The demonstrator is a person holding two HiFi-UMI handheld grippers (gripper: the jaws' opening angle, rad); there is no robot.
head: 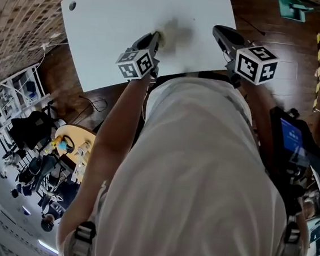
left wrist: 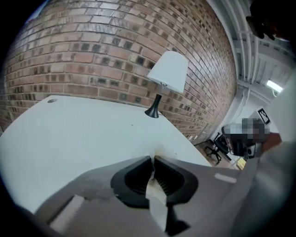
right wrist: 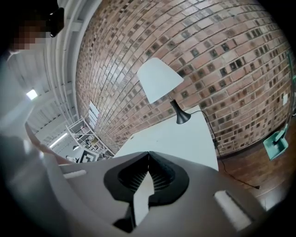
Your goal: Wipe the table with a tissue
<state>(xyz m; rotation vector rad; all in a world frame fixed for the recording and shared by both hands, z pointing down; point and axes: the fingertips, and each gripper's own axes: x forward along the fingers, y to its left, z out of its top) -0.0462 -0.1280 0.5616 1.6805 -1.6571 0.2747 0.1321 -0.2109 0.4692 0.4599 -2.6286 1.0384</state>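
At twelve o'clock in the head view lies the white table [head: 118,35], with a lamp [left wrist: 167,74] standing at its far edge. The left gripper [head: 157,37] is clamped on the tissue [head: 171,32], which pokes out toward one o'clock over the tabletop. At three o'clock of it, the right gripper [head: 219,30] has its jaws together on nothing. The tissue looks soft, light and easily torn, so a pinch on a bunched fold should hold it best.

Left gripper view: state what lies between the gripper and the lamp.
Only bare table lies between the left gripper and the lamp, as the left gripper view shows.
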